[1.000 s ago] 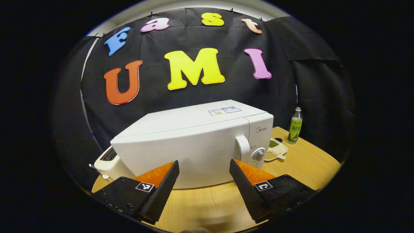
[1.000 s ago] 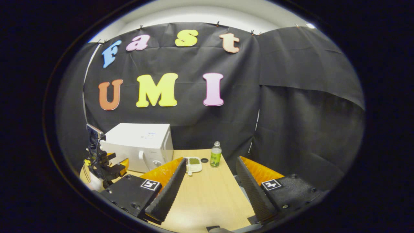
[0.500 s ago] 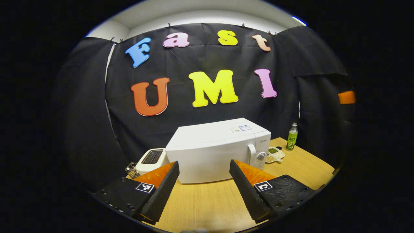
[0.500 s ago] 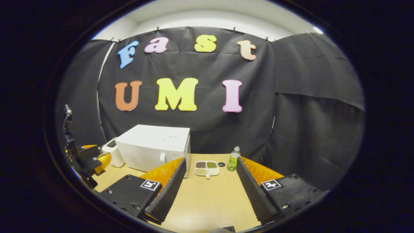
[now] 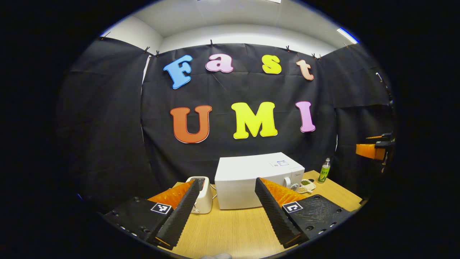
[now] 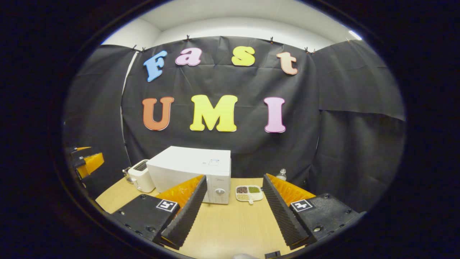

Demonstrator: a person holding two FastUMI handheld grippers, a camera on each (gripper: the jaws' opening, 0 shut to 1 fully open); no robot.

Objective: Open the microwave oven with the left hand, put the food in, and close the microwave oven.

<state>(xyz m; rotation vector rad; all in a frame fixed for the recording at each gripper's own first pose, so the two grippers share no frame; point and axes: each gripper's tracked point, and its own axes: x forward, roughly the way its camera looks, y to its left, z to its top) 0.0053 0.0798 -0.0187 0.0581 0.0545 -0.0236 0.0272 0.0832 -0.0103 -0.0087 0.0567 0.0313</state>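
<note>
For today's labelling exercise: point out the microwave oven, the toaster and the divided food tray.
microwave oven (image 6: 187,169): right gripper view, on its white side wall.
toaster (image 5: 204,197): left gripper view, on its front face.
divided food tray (image 6: 249,193): right gripper view, on its centre divider.

From my right gripper view, the bottle (image 6: 282,174) is mostly hidden behind a finger (image 6: 284,205) — just its cap shows. The microwave (image 6: 194,169) door is partly covered by the other finger, so I cannot tell its handle. The tray's (image 6: 249,192) contents are too small to identify.
</note>
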